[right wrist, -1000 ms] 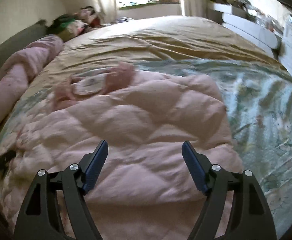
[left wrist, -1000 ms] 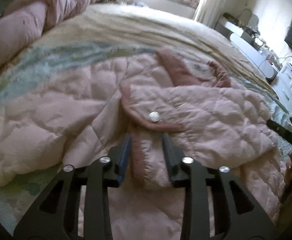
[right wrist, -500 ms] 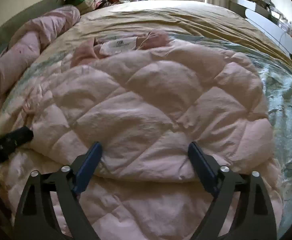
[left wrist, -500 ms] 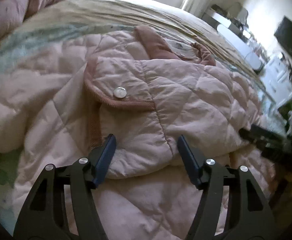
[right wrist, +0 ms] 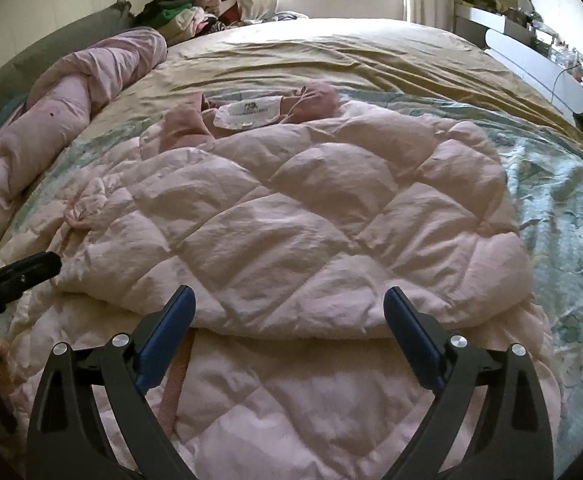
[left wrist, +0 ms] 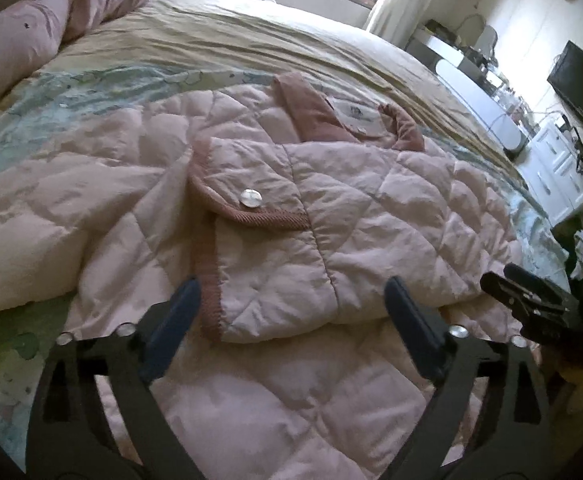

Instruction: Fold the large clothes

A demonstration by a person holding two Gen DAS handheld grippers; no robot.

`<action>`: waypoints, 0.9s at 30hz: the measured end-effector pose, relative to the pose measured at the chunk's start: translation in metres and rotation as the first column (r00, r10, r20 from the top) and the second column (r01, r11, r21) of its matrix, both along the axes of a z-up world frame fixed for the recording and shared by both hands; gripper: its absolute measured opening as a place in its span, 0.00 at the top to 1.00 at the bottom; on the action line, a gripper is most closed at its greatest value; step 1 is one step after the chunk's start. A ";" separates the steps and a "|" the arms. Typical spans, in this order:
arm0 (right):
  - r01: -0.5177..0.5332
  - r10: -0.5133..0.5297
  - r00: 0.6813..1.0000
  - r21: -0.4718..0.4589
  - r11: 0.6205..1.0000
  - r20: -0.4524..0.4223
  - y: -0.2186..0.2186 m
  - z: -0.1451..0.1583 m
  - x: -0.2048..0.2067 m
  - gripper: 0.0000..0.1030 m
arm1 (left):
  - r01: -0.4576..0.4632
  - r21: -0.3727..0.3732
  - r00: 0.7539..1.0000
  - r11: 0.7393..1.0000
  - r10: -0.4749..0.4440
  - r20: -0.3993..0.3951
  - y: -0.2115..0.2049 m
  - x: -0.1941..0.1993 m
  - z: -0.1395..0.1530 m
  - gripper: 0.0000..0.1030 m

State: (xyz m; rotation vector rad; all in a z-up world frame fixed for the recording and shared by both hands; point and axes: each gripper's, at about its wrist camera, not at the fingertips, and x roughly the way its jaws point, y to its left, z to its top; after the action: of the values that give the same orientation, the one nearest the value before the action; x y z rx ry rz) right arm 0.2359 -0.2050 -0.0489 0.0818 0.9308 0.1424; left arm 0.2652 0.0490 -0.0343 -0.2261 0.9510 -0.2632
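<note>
The bed (left wrist: 219,36) fills both views, its tan sheet running far ahead of both sets of jaws toward the bright window, with a pale blue-green patterned cover (right wrist: 563,200) under the garment. Lying on that cover, straight ahead of and beneath both grippers, is the pink quilted jacket (left wrist: 371,208), spread flat with an upper layer folded over a lower one; the folded edge runs across just ahead of the fingertips in each view. A rolled pink duvet (right wrist: 71,92) lies along the bed's edge, far ahead and off to the left of the jaws in both views. The left gripper (left wrist: 291,300) hangs just above the jacket with its jaws spread wide and nothing between them; the fold's lower edge sits between the two blue pads. The right gripper (right wrist: 289,308) is likewise wide open and empty, its jaws framing the puffy folded edge; in the left wrist view its dark tip shows off to the right of the left jaws. Beyond the left jaws, a pocket flap (left wrist: 247,196) trimmed in darker pink ribbing lies closed. Far ahead of the right jaws, a white neck label (right wrist: 249,114) sits inside the darker pink collar (left wrist: 315,112). A shiny round snap button (left wrist: 250,198) sits on the flap.
</note>
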 end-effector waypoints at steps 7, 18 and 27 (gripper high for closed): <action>-0.034 0.032 0.998 0.035 0.999 0.049 0.009 0.023 -0.021 0.04 | -0.073 0.010 0.997 0.997 0.073 0.009 0.016 -0.010 0.016 0.09; -0.112 0.106 0.988 0.050 0.992 0.109 0.051 0.057 -0.031 0.04 | -0.190 0.058 0.982 0.980 0.189 0.025 0.057 -0.033 0.036 0.09; -0.193 0.182 0.968 0.049 0.980 0.172 0.095 0.086 -0.038 0.04 | -0.253 0.085 0.966 0.964 0.246 0.083 0.088 -0.057 0.057 0.09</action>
State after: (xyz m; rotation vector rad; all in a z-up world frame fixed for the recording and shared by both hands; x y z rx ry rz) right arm 0.1982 -0.1100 0.0369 0.0409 0.7657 0.3502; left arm 0.2085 0.1371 0.0226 -0.2453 0.8511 0.0063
